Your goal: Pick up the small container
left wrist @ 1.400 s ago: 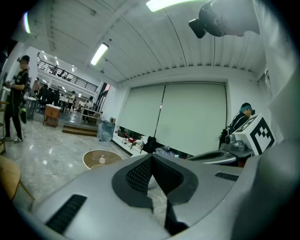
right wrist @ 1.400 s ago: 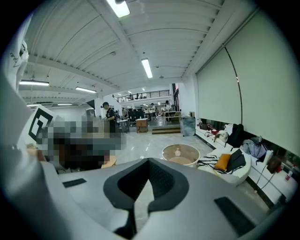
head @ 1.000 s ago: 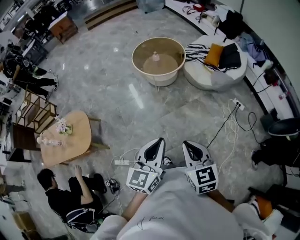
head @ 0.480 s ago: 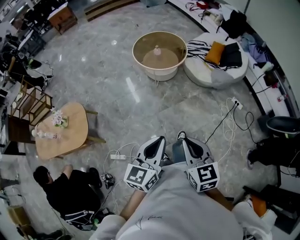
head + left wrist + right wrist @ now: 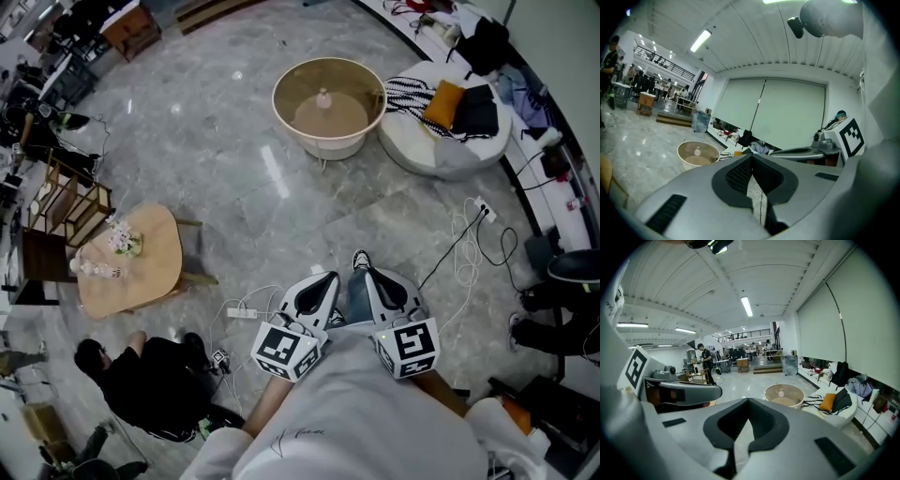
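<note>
The small container (image 5: 323, 97) is a pale little bottle standing upright in the middle of a round beige rimmed table (image 5: 281, 101) far ahead on the marble floor. It also shows as a small container (image 5: 697, 151) in the left gripper view and a small container (image 5: 781, 392) in the right gripper view. My left gripper (image 5: 325, 279) and right gripper (image 5: 369, 277) are held side by side close to my body, well short of it. Both point towards it, jaws shut with nothing between them. Left gripper (image 5: 751, 157) and right gripper (image 5: 748, 401) tips meet.
A white round pouffe (image 5: 448, 155) with cushions and clothes sits right of the round table. A wooden table (image 5: 150, 267) with flowers and a person in black (image 5: 150, 380) on the floor are at my left. A power strip (image 5: 246, 312) and cables (image 5: 464, 246) lie near my feet.
Both grippers have moved a little forward, still shut. My leg and shoe now show between them. The person in black has bent lower and shifted.
</note>
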The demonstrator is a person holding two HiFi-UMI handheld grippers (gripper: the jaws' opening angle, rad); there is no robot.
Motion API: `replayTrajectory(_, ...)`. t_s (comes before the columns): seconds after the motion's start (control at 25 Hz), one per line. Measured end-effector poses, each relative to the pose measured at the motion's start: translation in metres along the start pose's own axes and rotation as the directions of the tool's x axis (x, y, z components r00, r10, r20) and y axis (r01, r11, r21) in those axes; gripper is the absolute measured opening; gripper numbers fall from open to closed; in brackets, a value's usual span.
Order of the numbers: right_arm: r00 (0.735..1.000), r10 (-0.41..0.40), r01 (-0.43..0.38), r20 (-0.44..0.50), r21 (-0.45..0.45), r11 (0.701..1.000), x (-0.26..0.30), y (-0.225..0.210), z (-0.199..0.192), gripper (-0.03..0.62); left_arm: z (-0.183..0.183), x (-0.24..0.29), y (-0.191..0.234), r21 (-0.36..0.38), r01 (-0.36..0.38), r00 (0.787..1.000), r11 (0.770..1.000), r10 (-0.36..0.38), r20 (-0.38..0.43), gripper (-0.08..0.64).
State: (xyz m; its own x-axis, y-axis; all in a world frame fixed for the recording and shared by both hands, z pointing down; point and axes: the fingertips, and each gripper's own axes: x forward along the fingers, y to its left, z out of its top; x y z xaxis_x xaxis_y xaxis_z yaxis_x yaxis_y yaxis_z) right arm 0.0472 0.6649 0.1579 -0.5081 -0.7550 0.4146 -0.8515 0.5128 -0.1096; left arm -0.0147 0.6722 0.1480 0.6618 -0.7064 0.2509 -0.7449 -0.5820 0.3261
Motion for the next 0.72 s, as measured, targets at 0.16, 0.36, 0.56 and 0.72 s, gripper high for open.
replayTrajectory(0.16, 1.0, 0.002, -0.002, -0.001, 0.001, 1.0, 0.022, -0.022, 0.015, 0.015, 0.013, 0.03, 0.015, 0.006, -0.007, 1.0, 1.0, 0.007, -0.019, 0.017)
replayTrajectory(0.36, 1.0, -0.01, 0.01, -0.003, 0.024, 1.0, 0.05, -0.063, 0.034, 0.015, 0.033, 0.072, 0.028, 0.01, 0.004, 1.0, 1.0, -0.003, -0.026, 0.017)
replayTrajectory(0.56, 0.999, -0.037, 0.038, -0.025, 0.041, 0.998, 0.078, -0.109, 0.048, 0.015, 0.052, 0.115, 0.035, 0.015, 0.02, 0.999, 1.0, -0.02, -0.028, 0.017)
replayTrajectory(0.72, 0.998, -0.042, 0.045, -0.043, 0.058, 0.997, 0.096, -0.138, 0.054, 0.015, 0.066, 0.146, 0.045, 0.022, -0.005, 0.999, 1.0, 0.006, -0.036, 0.017)
